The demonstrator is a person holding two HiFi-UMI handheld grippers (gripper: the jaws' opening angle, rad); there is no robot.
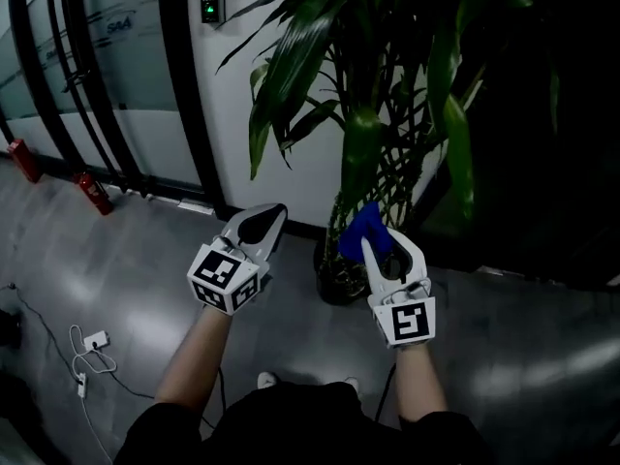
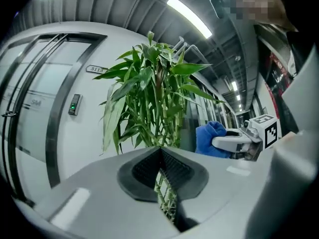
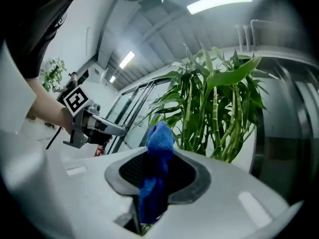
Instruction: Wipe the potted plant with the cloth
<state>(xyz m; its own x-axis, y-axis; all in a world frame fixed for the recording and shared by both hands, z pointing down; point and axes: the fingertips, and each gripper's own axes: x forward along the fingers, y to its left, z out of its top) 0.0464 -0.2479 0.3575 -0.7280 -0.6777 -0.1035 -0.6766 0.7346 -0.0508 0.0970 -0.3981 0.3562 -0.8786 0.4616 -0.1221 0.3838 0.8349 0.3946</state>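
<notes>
The right gripper (image 1: pixel 384 243) is pinching a blue cloth (image 3: pixel 158 142) between its jaws, with a bunch of it standing up past the tips. The left gripper (image 1: pixel 260 223) is carrying nothing; its jaws are drawn together, leaving only a slit that shows stems behind. The plant (image 1: pixel 373 114) is standing in a dark pot (image 1: pixel 334 281) on the floor by a white wall, just ahead of both grippers. The cloth is looking clear of the leaves, so wiping is not yet under way. The next move is calling for the cloth to be raised onto a leaf, perhaps with the left gripper steadying it. A door plate (image 2: pixel 96 69) and lettering (image 1: pixel 121 27) on the glass are showing print too small to read.
</notes>
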